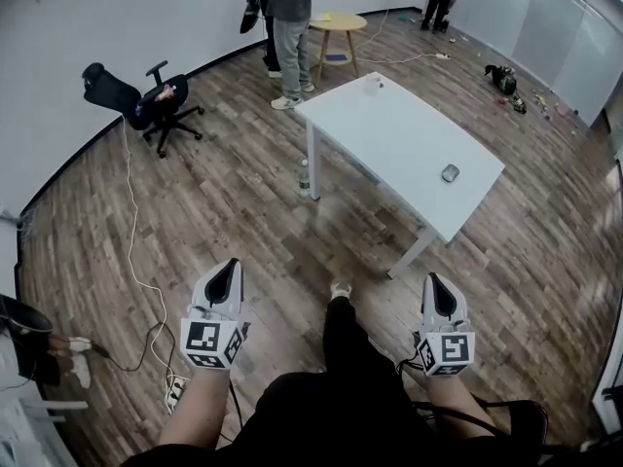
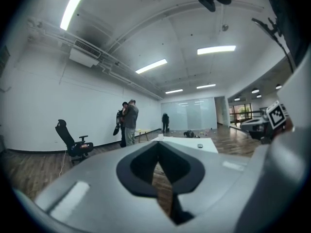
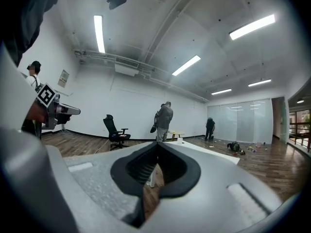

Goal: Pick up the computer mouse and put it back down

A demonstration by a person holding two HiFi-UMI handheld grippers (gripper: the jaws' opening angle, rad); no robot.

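A small grey computer mouse [image 1: 450, 173] lies near the right edge of a white table [image 1: 389, 134], well ahead of me across the wooden floor. My left gripper [image 1: 231, 265] and right gripper [image 1: 435, 278] are held in front of my body, both shut with nothing in them and far from the table. In the left gripper view the jaws [image 2: 156, 165] meet at the tips, and the table [image 2: 187, 143] with the mouse [image 2: 199, 145] shows beyond. The right gripper's jaws [image 3: 155, 165] are closed too, pointing toward the table [image 3: 209, 152].
A black office chair [image 1: 146, 100] stands at the left. A person [image 1: 289, 27] stands by a round wooden table [image 1: 338, 22] behind the white one. A bottle [image 1: 304, 176] sits by the table leg. A white cable [image 1: 131, 232] and a power strip [image 1: 175, 389] lie on the floor at left.
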